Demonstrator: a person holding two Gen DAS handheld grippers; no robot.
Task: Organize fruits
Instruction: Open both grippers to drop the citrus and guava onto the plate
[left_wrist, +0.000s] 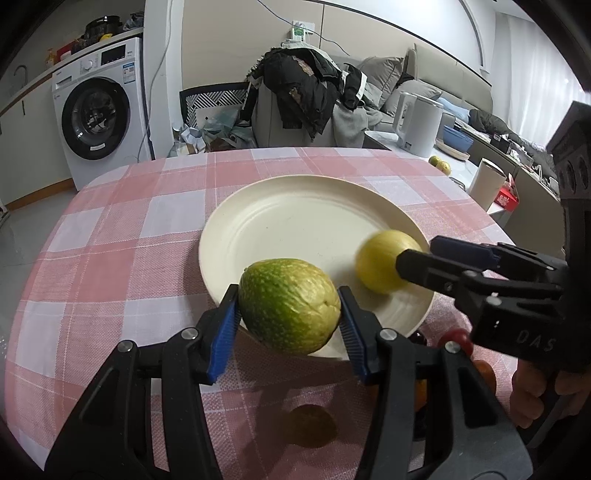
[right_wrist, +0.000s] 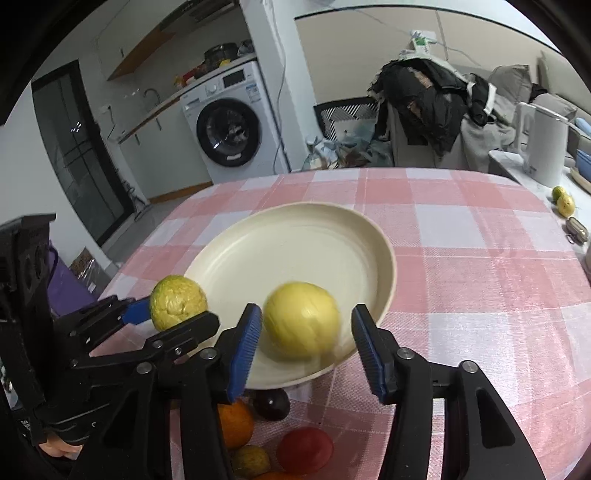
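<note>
Nearest the lens: left gripper (left_wrist: 288, 314), blue pads pinching a green-yellow mottled fruit (left_wrist: 289, 305) at its widest flanks, held over the near rim of the cream plate (left_wrist: 280, 210). Beyond, pink checked tablecloth (left_wrist: 110, 236). On the plate's near side, a blurred yellow round fruit (right_wrist: 301, 320) between the spread jaws of the right gripper (right_wrist: 306, 343), a gap showing on its right side, apparently let go. More fruit loose on the cloth below: an orange (right_wrist: 236, 424), a red tomato-like fruit (right_wrist: 304, 448). Likely firm, light, smooth-skinned, prone to rolling; best gripped across the middle, gently.
</note>
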